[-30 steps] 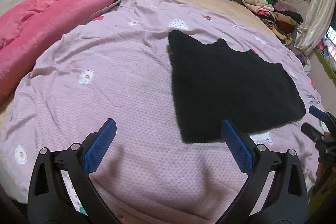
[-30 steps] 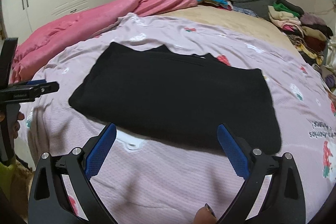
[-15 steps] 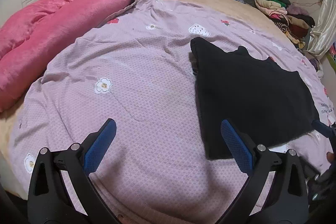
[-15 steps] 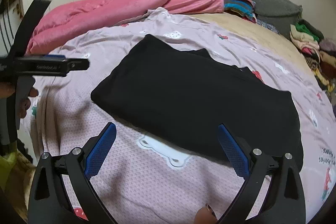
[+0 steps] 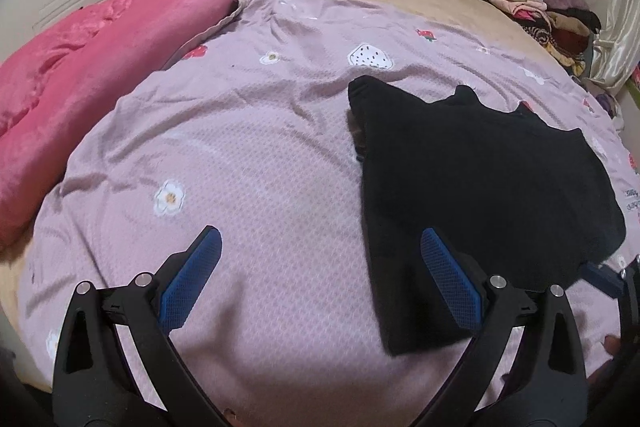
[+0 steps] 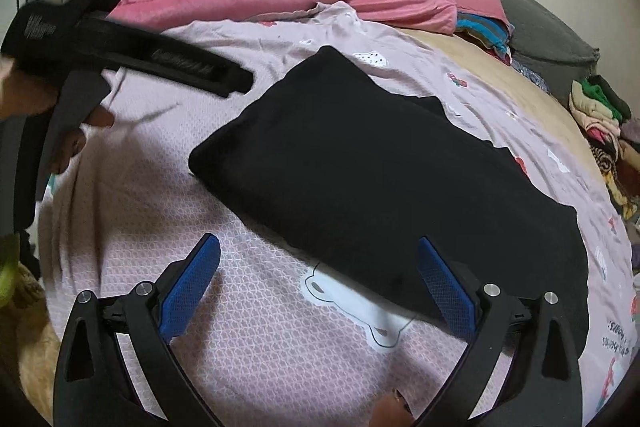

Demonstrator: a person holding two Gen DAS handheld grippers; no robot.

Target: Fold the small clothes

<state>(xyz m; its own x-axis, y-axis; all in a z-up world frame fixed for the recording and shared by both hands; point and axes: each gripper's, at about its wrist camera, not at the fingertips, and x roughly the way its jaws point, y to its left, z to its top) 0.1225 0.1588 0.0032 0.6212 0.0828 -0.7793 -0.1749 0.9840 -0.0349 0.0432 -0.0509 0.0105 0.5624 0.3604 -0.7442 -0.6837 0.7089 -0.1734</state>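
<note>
**Both grippers spread above the bed**

Your left gripper point(image 5: 320, 267) hangs spread wide over the lilac sheet point(image 5: 248, 155), holding nothing. Just right of it, the black garment point(image 6: 380, 163) lies folded flat. Your right gripper point(image 6: 320, 279) hovers at its near edge, jaws apart, empty.

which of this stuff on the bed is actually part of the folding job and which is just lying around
Part of the job:
black garment, lying flat on the lilac sheet
left gripper, open
right gripper, open

Just lying about:
pink blanket
clothes pile at the far edge
striped folded clothes
grey headboard cushion
</note>
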